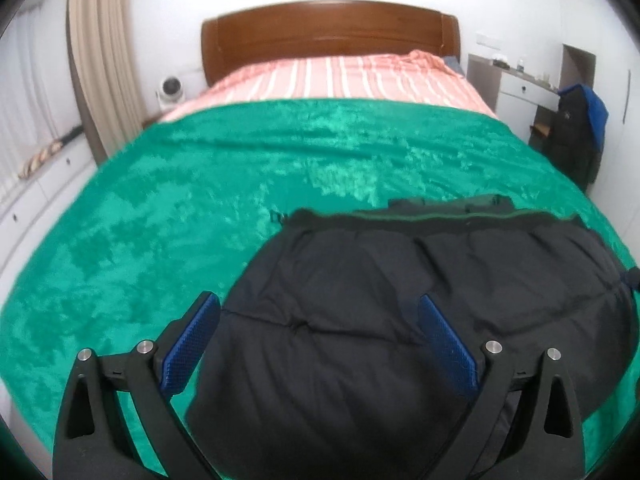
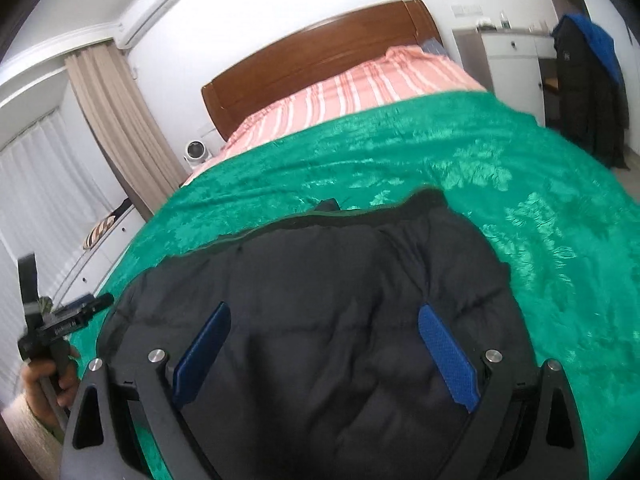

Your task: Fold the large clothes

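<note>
Black quilted jacket (image 1: 400,320) lies in a folded bundle on the green blanket (image 1: 160,200), near bed edge, filling 6 o'clock in both wrist views. Left gripper (image 1: 320,344) and right gripper (image 2: 324,356) hover over it, fingers wide apart, holding nothing. For the next fold, I'd pinch both near-edge corners evenly and lift together so the padding doesn't bunch.

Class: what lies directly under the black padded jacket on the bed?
The black padded jacket lies on a green blanket that shows all around it. Beyond the blanket, a pink striped sheet is visible. Whatever is beneath the jacket's middle is covered.
</note>
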Tool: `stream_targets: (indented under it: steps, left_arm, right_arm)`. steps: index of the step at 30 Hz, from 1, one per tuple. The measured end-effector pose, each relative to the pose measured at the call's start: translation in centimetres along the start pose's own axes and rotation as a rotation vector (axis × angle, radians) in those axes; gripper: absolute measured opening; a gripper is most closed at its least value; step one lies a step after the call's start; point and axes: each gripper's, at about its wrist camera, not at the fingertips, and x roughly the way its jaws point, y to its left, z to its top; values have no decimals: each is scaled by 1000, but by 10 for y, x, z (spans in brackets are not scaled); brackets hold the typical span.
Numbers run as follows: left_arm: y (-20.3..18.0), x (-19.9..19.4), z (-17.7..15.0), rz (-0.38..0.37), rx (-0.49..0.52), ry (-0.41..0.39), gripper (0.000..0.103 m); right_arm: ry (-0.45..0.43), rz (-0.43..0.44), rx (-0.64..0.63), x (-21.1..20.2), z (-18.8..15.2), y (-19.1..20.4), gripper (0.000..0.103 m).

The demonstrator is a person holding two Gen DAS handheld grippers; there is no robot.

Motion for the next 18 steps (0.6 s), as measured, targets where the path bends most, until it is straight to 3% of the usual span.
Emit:
stream_targets:
  steps: [9,18]
  left_arm:
    - [-25,-29,-18,35,117,-21,100]
    - [-37,-41,-17,16,116,-30,100]
  right_arm:
    - [2,-84,-102,-37,-56,5,94]
    - [-1,-163,-182,-46,-100,-1,94]
